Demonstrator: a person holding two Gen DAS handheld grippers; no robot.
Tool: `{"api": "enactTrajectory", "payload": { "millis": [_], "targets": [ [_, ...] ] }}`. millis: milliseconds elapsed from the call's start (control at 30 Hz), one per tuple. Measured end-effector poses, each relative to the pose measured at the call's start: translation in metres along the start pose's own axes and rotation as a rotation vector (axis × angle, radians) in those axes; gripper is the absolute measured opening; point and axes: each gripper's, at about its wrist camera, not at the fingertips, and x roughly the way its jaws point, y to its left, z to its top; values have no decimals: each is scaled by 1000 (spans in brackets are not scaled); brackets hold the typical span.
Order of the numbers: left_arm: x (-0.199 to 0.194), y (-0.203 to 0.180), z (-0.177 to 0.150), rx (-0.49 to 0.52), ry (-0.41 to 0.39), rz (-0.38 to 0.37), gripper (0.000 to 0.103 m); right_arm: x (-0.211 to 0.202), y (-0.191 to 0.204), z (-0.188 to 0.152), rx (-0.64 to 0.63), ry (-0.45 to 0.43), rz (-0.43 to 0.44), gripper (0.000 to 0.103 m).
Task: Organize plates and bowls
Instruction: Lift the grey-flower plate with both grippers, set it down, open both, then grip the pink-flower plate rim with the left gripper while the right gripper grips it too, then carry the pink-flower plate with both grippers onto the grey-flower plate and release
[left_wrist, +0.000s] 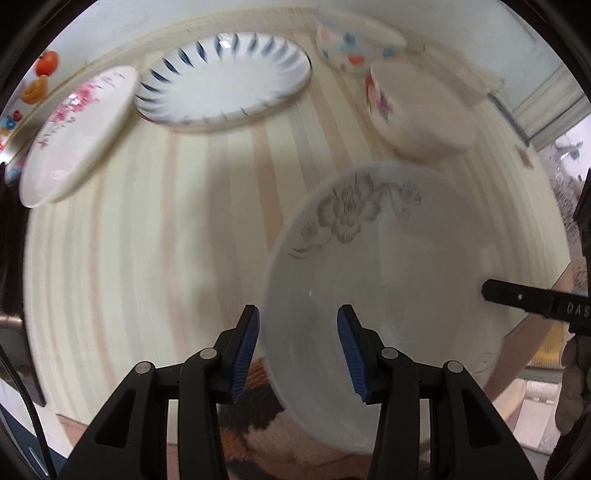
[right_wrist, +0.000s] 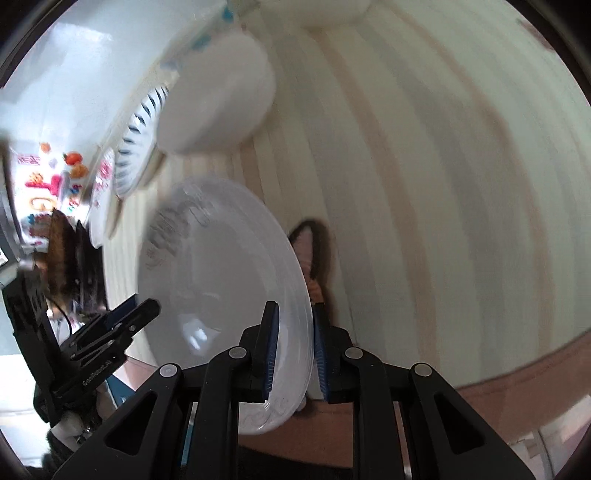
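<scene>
My right tool pinches the grey-flowered plate rim above the tabletop; my left tool is spread.

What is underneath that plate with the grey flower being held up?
Under the grey-flower plate, gripped by the right gripper, shows the striped table and an orange-and-black patterned patch. The plate covers the rest of it.
</scene>
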Motion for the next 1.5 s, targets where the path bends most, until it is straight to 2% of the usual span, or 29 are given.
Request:
{"api": "enactTrajectory", "payload": {
  "millis": [67, 133, 233, 300, 367, 433, 633, 833, 1000, 1067, 1167, 1500],
  "targets": [
    [-28, 18, 4, -52, -59, 4, 42, -24, 12, 4, -32, -33, -21, 26],
    [-49, 40, 10, -111, -108, 24, 42, -47, 38, 12, -86, -65, 12, 31],
    [-74, 94, 23, -250, -163, 44, 42, -65, 98, 33, -203, -97, 79, 41],
    [-74, 120, 29, -321, -182, 59, 42, -59, 149, 54, -293, -80, 146, 43],
    [-69, 149, 36, -403, -187, 75, 42, -37, 199, 81, -379, -61, 172, 43],
    [-62, 181, 44, -484, -183, 94, 42, -12, 238, 103, -456, -51, 159, 43],
    [-38, 236, 50, -599, -175, 172, 42, 97, 339, 180, -604, 47, 113, 43],
    [-8, 266, 57, -684, -143, 182, 42, 181, 382, 223, -676, 84, 52, 42],
    [5, 282, 61, -730, -154, 147, 42, 221, 397, 247, -658, 102, 81, 39],
    [10, 283, 66, -722, -166, 147, 42, 233, 401, 253, -652, 111, 96, 25],
    [16, 285, 73, -729, -190, 156, 36, 239, 402, 255, -652, 120, 134, 20],
    [5, 278, 66, -726, -240, 191, 35, 221, 397, 240, -705, 105, 139, 15]
  ]
}}
